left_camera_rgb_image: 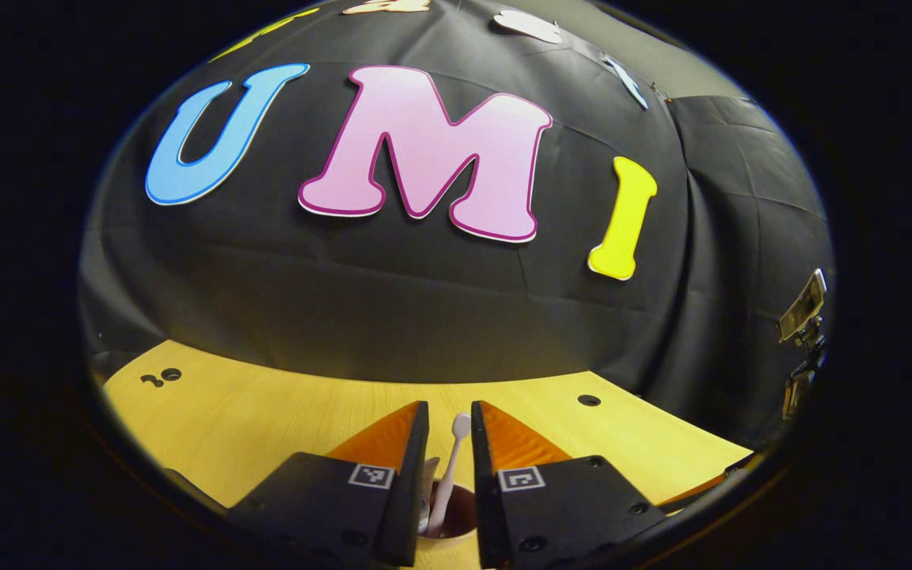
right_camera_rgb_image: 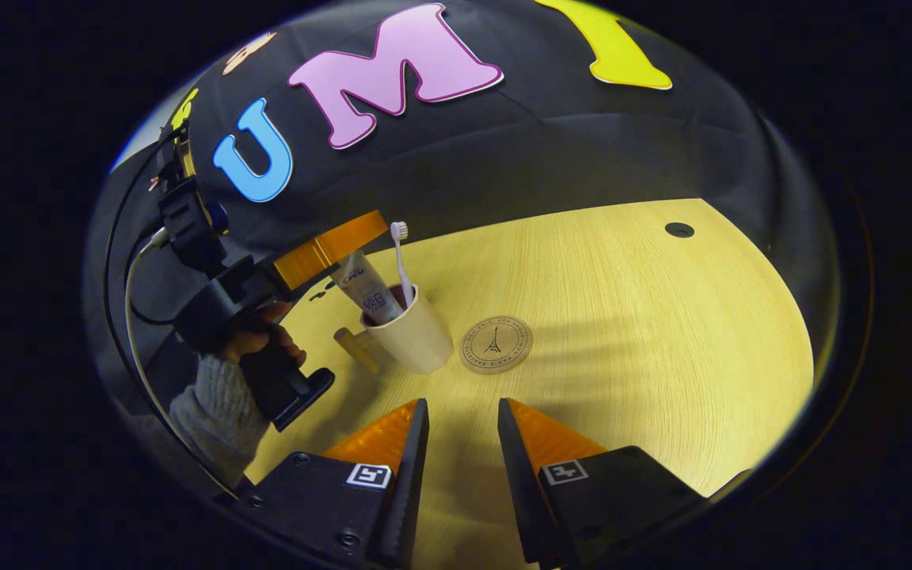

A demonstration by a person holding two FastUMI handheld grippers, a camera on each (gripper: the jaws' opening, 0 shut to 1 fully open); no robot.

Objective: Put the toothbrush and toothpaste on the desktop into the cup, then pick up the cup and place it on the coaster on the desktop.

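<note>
Two fingers of my left gripper (left_camera_rgb_image: 450,419) stand parted at the bottom centre of the left gripper view, with a narrow gap between them and nothing pressed by either. In that gap I see the toothbrush (left_camera_rgb_image: 450,475), its long axis running nearly upright, one rounded end up near the fingertips and the lower end down inside the dark mouth of the cup (left_camera_rgb_image: 456,514), which sits low in the frame between the finger bases. Beyond the tips lies the yellow wooden desktop (left_camera_rgb_image: 266,404).

My right gripper (right_camera_rgb_image: 461,416) is at the bottom centre of the right gripper view, its fingers spread wider and bare, hovering over the desktop (right_camera_rgb_image: 662,340). Past them, left of centre, the pale cup (right_camera_rgb_image: 418,336) stands upright. The toothbrush (right_camera_rgb_image: 402,261) rises from it almost vertical, bristle head on top. Beside it the toothpaste (right_camera_rgb_image: 365,291) leans toward the upper left, its top end tucked under the left gripper (right_camera_rgb_image: 329,245). A hand (right_camera_rgb_image: 254,336) in a grey knit sleeve (right_camera_rgb_image: 214,412) holds that gripper at the left edge. The round coaster (right_camera_rgb_image: 495,344) lies flat just right of the cup, close but apart from it. A small wooden peg (right_camera_rgb_image: 355,349) lies left of the cup.
</note>
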